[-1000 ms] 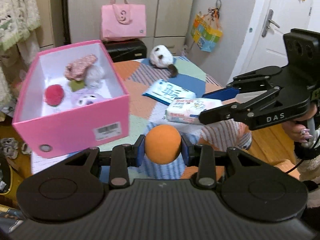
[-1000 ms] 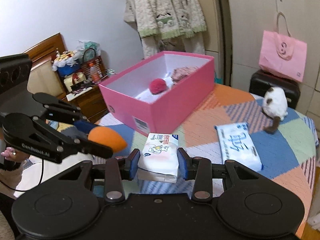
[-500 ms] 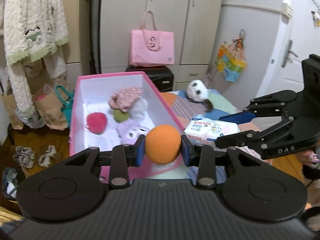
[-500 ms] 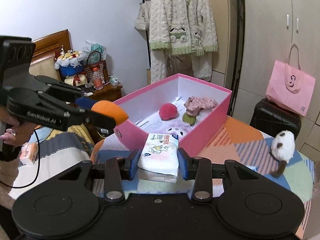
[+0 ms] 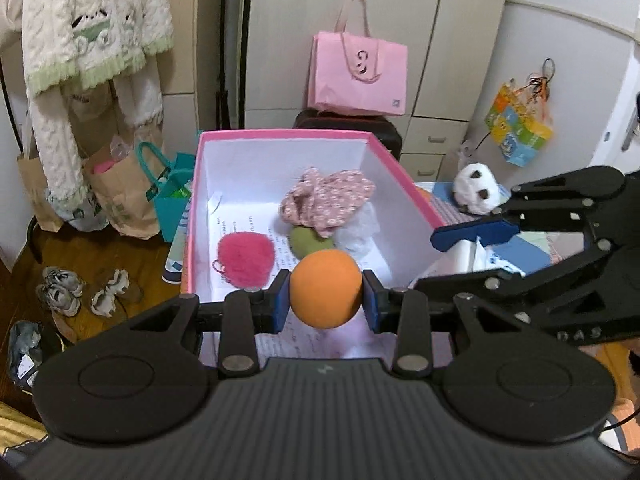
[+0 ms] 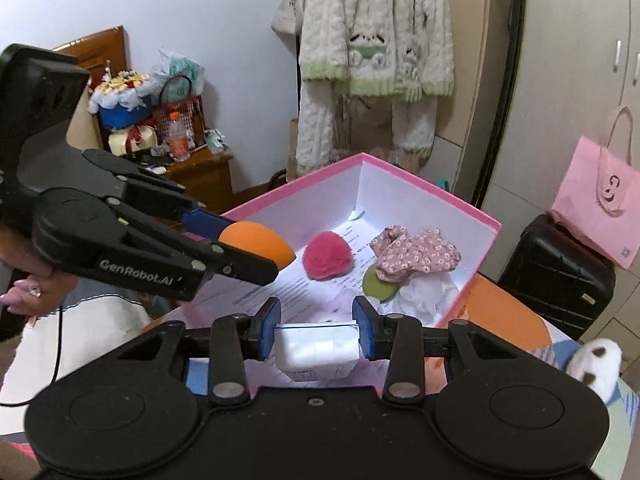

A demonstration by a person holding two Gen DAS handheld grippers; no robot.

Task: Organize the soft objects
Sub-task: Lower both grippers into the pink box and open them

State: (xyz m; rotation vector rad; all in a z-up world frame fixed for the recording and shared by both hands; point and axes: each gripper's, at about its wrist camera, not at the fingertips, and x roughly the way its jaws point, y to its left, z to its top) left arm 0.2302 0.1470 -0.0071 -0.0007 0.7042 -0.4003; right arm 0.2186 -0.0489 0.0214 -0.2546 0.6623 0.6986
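Left wrist view: my left gripper (image 5: 326, 295) is clamped on the orange ball (image 5: 325, 288), held above the near end of the pink box (image 5: 280, 136). The ball hides part of the box floor. Inside I see a pink pompom (image 5: 246, 258), a floral cloth (image 5: 328, 202) covering most of a green piece (image 5: 308, 242), and something white against the right wall that I can't make out. My right gripper (image 6: 316, 322) is clamped on a white tissue pack (image 6: 316, 346) over the box's near edge; its lower part is cut off by the gripper body.
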